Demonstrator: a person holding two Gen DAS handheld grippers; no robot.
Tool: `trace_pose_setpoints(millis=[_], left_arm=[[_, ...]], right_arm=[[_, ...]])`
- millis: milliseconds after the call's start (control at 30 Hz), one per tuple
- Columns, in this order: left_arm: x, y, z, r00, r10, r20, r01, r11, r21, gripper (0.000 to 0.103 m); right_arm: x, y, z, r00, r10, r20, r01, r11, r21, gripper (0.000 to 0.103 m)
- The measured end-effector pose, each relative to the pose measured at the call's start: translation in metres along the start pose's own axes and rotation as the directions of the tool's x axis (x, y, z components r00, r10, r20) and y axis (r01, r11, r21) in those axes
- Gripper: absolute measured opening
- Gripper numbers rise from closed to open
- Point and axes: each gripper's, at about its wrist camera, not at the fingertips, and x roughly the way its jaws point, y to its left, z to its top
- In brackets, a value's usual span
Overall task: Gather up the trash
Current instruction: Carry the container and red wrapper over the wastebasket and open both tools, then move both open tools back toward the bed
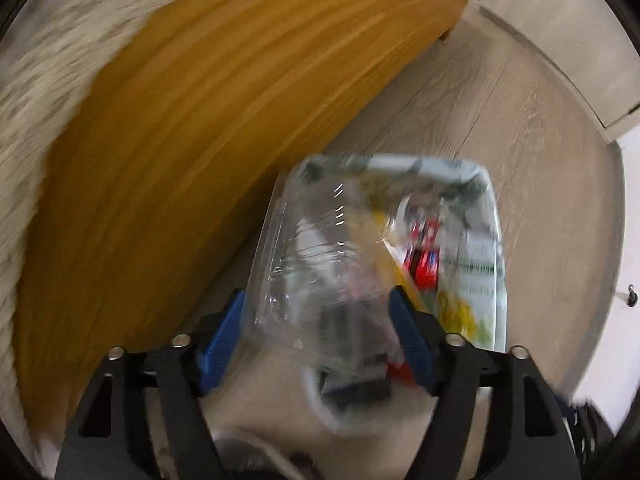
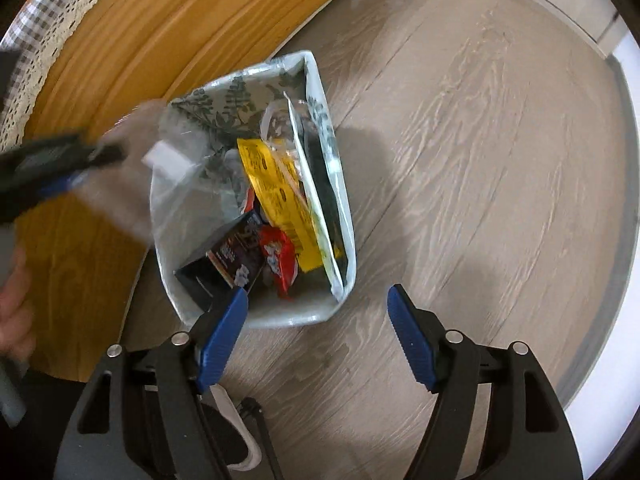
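The pale leaf-printed soft bin [image 2: 340, 208] is sitting on grey floor against the orange wooden furniture [image 2: 120, 80]. The left gripper [image 1: 316, 320] is straddling a blurred clear plastic container [image 1: 320, 248]; contact unclear. The right gripper [image 2: 316, 320] is gaping empty beside it.

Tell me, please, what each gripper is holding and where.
Right gripper: nothing. A clear plastic box sits between the left gripper's fingers; blur hides whether they grip.

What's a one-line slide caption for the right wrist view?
Right gripper open and empty above a leaf-print bin of wrappers on the floor, as the left gripper brings a clear plastic container over it.
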Motion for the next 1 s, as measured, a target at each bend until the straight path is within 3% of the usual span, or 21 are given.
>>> trace_pose_setpoints(millis=[33,133,267,433,533,833,1000], left_arm=[[0.006,-0.003,0.000,1.000,-0.002,-0.013,0.002,1.000,0.005,0.091],[0.024,-0.008,-0.006,0.992,-0.042,-0.120,0.043,0.999,0.010,0.092],[0.020,0.008,-0.024,0.985,-0.114,-0.130,0.111,0.993,-0.034,0.092],[0.017,0.041,-0.041,0.976,-0.136,-0.169,0.116,0.986,-0.123,0.092],[0.005,0.048,-0.043,0.972,-0.150,-0.182,0.128,0.983,-0.129,0.092],[-0.047,0.063,-0.062,0.972,-0.193,-0.137,0.180,0.978,-0.105,0.092],[-0.098,0.073,-0.065,0.973,-0.229,-0.007,0.228,0.971,-0.071,0.092]], right_arm=[[0.002,0.000,-0.003,1.000,0.000,-0.015,0.000,1.000,-0.004,0.070],[0.010,0.002,-0.010,0.999,0.000,-0.048,-0.001,1.000,-0.019,0.069],[0.019,0.007,-0.008,0.998,0.003,-0.065,-0.004,1.000,-0.014,0.069],[0.018,0.020,0.005,0.999,0.002,-0.052,-0.004,1.000,-0.027,0.069],[0.013,0.029,0.009,0.999,0.002,-0.034,-0.003,0.999,-0.043,0.069],[-0.008,0.035,0.007,0.998,-0.058,-0.022,0.056,0.997,-0.051,0.069],[-0.038,0.045,0.011,0.995,-0.099,0.028,0.101,0.992,-0.074,0.069]])
